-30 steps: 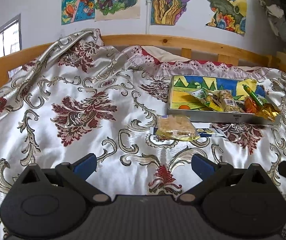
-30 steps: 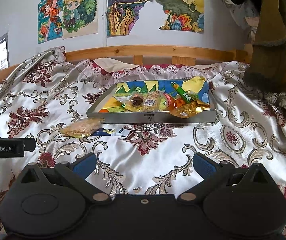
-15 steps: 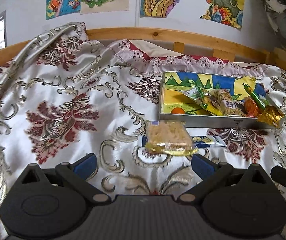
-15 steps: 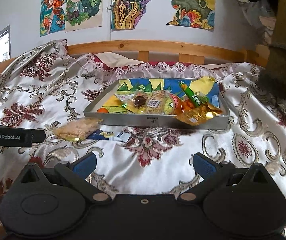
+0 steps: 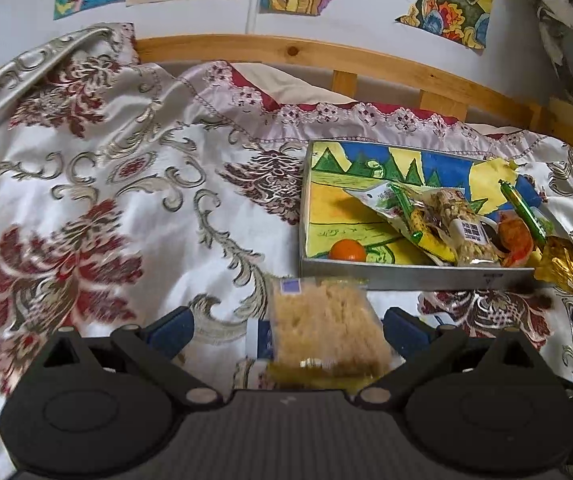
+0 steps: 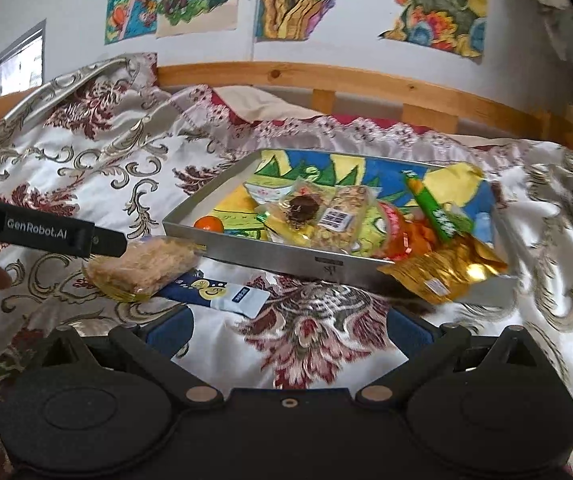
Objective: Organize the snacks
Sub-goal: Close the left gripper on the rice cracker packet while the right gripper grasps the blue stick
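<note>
Straddling the cracker pack (image 5: 324,326), spread left gripper (image 5: 286,326).

Tray's left half (image 5: 326,216) is lying bare but for a small orange (image 5: 347,249) — packets are crowding its right half. Gold foil bag (image 6: 444,270) is overhanging the front wall. Cracker packet (image 5: 326,322) and blue sachet (image 6: 214,292) are blocking the bedspread (image 5: 134,208) just before it — leftward, cloth is lying open.
</note>
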`<state>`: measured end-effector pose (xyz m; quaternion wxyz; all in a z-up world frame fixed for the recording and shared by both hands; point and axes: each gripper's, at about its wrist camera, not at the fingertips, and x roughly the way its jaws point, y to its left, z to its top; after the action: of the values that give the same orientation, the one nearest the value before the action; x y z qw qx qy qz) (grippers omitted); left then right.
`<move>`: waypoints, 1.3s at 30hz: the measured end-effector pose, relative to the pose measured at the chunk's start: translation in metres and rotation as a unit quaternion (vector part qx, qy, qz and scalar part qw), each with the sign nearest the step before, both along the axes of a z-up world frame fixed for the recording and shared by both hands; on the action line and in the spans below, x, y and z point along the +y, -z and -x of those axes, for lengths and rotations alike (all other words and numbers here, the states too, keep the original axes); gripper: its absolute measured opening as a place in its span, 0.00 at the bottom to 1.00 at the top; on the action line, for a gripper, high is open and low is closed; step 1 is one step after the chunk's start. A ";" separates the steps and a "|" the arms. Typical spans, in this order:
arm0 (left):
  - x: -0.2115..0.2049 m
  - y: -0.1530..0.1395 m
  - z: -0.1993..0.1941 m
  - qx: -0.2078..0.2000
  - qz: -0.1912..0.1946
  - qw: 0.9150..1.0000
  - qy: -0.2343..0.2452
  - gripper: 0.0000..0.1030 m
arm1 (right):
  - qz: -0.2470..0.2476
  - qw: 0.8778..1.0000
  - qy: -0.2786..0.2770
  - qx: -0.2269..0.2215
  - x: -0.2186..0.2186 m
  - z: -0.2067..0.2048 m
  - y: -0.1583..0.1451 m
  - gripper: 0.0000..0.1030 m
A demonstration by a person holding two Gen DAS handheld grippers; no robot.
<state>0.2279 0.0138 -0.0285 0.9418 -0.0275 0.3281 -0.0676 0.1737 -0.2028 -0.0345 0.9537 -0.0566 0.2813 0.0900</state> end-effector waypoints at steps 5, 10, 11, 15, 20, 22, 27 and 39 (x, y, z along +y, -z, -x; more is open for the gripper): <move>-0.005 0.003 -0.021 0.010 0.009 1.000 0.024 1.00 | 0.003 0.999 -0.038 0.006 0.007 -0.023 0.006 0.99; -0.007 0.010 -0.039 0.039 0.015 0.998 0.038 1.00 | 0.011 0.995 -0.102 0.011 0.019 -0.037 0.010 0.99; -0.006 0.011 -0.041 0.043 0.018 0.998 0.037 1.00 | 0.009 0.993 -0.114 0.013 0.020 -0.040 0.011 0.99; -0.002 0.018 -0.046 0.059 0.028 0.997 0.038 1.00 | 0.011 0.987 -0.157 0.019 0.024 -0.054 0.014 0.99; -0.001 0.022 -0.051 0.071 0.040 0.996 0.046 1.00 | 0.015 0.981 -0.189 0.034 0.027 -0.070 0.019 0.98; -0.004 0.023 -0.054 0.079 0.044 0.995 0.049 1.00 | 0.008 0.979 -0.199 0.047 0.027 -0.076 0.023 0.96; -0.010 0.028 -0.062 0.099 0.030 0.993 0.055 0.99 | -0.029 0.973 -0.217 0.070 0.026 -0.094 0.032 0.93; -0.010 0.031 -0.059 0.112 0.015 0.991 0.065 0.75 | -0.021 0.965 -0.246 0.087 0.035 -0.090 0.037 0.64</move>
<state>0.2869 0.0038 -0.0598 0.8923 -0.0275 0.4315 -0.1300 0.2641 -0.1676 -0.0717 0.8752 -0.0956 0.3385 0.3322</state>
